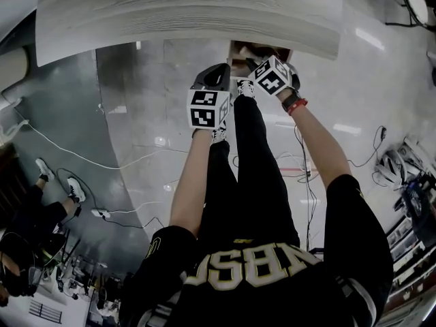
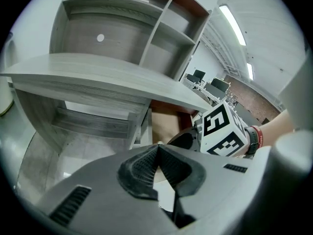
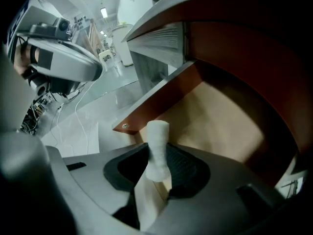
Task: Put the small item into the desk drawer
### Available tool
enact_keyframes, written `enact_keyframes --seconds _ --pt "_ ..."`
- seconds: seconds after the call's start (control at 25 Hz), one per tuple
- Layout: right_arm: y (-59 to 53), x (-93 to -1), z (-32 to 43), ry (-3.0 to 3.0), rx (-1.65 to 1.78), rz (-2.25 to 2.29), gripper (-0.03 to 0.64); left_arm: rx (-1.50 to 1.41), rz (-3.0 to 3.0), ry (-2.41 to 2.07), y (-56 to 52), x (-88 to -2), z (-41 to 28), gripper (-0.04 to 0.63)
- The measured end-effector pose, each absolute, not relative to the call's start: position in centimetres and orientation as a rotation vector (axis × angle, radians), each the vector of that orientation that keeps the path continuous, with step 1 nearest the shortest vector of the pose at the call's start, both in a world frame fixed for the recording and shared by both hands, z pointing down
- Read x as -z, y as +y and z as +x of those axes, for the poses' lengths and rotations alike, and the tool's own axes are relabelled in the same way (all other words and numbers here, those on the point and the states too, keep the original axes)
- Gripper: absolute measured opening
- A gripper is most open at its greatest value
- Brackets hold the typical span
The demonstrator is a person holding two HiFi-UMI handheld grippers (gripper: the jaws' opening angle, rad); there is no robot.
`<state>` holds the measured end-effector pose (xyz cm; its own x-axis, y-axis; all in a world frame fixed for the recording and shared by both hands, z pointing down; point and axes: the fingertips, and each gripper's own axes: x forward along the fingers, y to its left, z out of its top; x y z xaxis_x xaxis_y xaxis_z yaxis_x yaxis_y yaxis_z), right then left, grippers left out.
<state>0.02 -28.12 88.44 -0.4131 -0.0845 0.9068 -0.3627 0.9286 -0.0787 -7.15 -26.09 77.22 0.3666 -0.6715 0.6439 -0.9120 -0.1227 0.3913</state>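
While the jaws of the right gripper [image 3: 157, 169] pinch its lower half, the small white item [image 3: 157, 133] narrows there, so it is probably soft, light foam. Its top pokes beyond them, over the open drawer [image 3: 222, 119]. The left gripper [image 2: 157, 163] has its jaws together, empty.

Looks like an open-plan office or lab workspace rather than a home. Shows a grey wood-grain desk [image 1: 191, 5] with a cubby shelf unit [image 2: 146, 28] above it, long ceiling light strips [image 2: 234, 24] running overhead, and more workstations with black chairs and monitors [image 2: 212, 84] farther back, in front of a brick wall [image 2: 257, 99]. Has a glossy grey tiled floor [image 1: 136, 94] strewn with loose white cables [image 1: 75, 154], with cluttered racks of gear [image 1: 412, 196] along the right edge.
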Motion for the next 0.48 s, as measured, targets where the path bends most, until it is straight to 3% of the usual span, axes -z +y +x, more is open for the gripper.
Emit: enact_keyframes --seconds 0.48 --pt "-27.55 -89.32 -0.22 -1.949 -0.324 0.313 0.134 -0.399 1.870 -1.370 -25.99 -77.06 -7.94 0.012"
